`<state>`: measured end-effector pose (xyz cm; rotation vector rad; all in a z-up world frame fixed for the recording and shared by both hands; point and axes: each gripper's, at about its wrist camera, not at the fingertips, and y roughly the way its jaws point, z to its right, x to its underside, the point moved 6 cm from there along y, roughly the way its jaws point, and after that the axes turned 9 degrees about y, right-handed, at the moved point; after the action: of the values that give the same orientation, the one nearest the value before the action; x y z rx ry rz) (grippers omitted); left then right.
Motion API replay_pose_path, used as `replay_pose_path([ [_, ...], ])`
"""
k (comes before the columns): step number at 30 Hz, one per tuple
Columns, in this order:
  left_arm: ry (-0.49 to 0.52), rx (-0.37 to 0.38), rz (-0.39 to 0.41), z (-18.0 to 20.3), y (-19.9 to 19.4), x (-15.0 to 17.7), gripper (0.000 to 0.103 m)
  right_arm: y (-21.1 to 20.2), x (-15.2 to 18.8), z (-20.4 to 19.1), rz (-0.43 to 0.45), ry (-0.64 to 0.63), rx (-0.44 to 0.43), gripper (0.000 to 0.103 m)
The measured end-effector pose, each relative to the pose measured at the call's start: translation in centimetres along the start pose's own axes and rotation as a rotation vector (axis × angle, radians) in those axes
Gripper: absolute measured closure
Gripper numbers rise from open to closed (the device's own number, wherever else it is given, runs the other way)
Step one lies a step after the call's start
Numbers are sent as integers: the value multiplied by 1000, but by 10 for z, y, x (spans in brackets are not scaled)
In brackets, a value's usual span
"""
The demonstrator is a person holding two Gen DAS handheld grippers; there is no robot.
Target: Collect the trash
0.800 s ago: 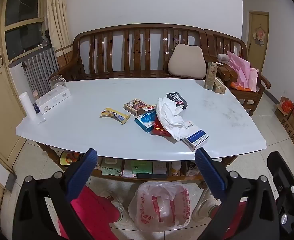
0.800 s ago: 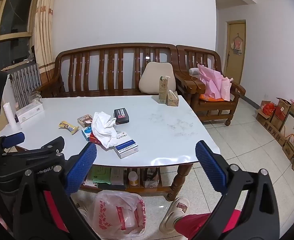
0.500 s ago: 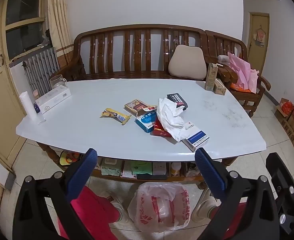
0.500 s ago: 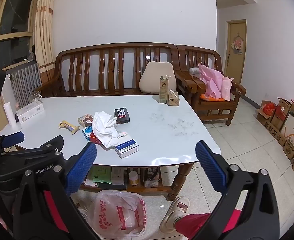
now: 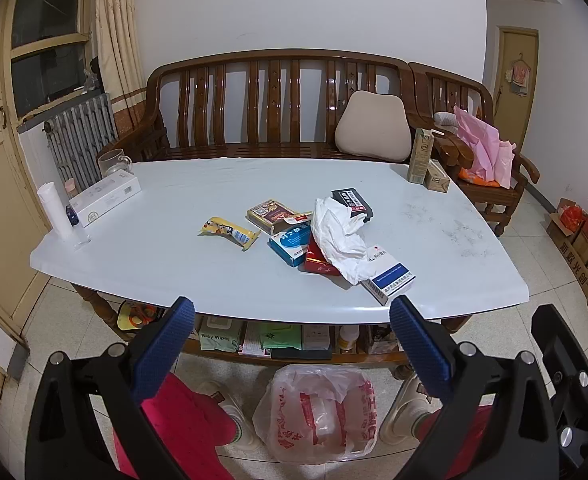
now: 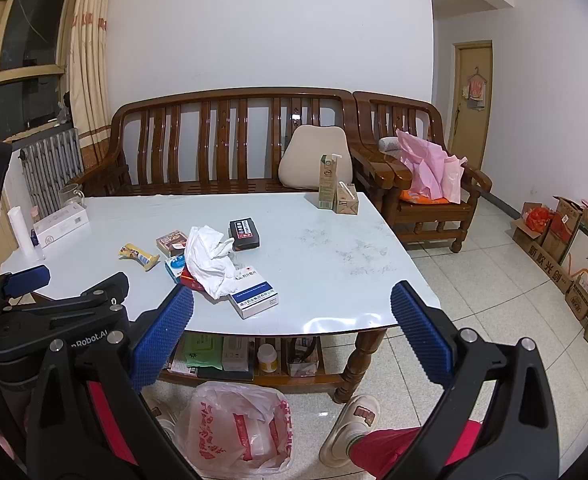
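A pile of trash lies mid-table: a crumpled white tissue [image 5: 340, 236] over a red box [image 5: 318, 262], a blue-white box [image 5: 390, 278], a blue carton [image 5: 289, 242], a black box [image 5: 352, 202], a brown card pack [image 5: 271, 214] and a yellow snack wrapper [image 5: 229, 233]. The tissue [image 6: 209, 258] and blue-white box [image 6: 255, 294] also show in the right wrist view. A white plastic bag [image 5: 318, 414] with red print stands open on the floor below the table's front edge. My left gripper [image 5: 289, 340] and right gripper [image 6: 291, 326] are open and empty, held before the table.
The white table [image 5: 153, 264] has a long white box [image 5: 105, 198], a glass mug [image 5: 111, 162], a white tube [image 5: 55, 216] at left, and two drink cartons [image 5: 424, 164] at far right. A wooden bench [image 5: 277, 108] stands behind. Cardboard boxes [image 6: 562, 240] line the right wall.
Both views have shifted very slightly; the scene sits a touch lower. Nothing on the table has moved, and both grippers stay open.
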<state>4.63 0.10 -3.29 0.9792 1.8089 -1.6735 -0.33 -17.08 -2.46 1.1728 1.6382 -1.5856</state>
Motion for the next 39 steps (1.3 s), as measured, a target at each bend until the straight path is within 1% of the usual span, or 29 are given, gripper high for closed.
replay_pose_path([
  [6, 3, -4, 9, -1, -3, -2, 7, 0, 1, 1, 3, 0, 0, 6],
  [10, 1, -3, 15, -1, -5, -3, 7, -3, -7, -4, 9, 1, -1, 6],
  [39, -2, 0, 21, 0, -6, -2, 7, -5, -6, 1, 15, 1, -3, 6],
])
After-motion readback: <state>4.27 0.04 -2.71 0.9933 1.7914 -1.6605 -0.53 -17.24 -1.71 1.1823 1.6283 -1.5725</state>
